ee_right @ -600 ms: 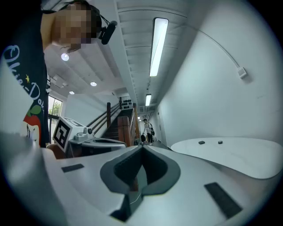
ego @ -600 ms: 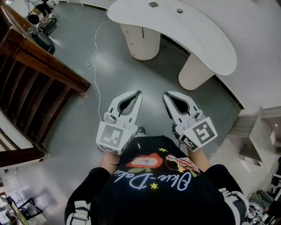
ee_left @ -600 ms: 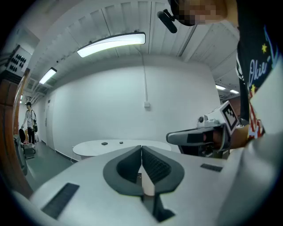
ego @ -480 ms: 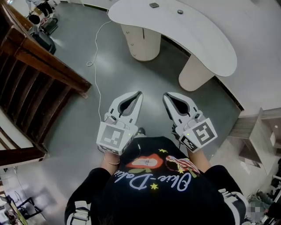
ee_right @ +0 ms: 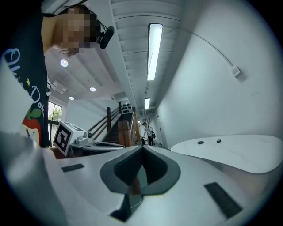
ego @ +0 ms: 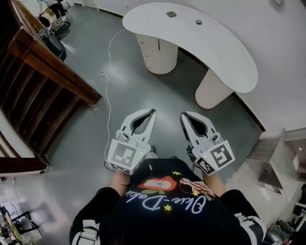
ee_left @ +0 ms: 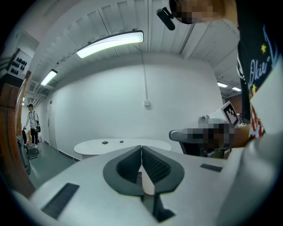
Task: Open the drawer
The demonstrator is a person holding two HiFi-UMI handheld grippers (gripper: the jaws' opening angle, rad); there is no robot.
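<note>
While left gripper [ego: 153, 111] closed, shirt [ego: 165, 217] script unclear.

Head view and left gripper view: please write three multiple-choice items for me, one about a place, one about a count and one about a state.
1. In the head view, where is the wooden staircase?
A. at the left
B. at the right
C. straight ahead

2. How many small dark things lie on the white table?
A. none
B. two
C. five

3. How do the left gripper's jaws stand?
A. wide apart
B. closed on a handle
C. together, with nothing between them

Key:
1 A, the stairs fill the left edge.
2 B, two lie near the table's far end.
3 C, the left gripper view shows the pads meeting with nothing between them.
</note>
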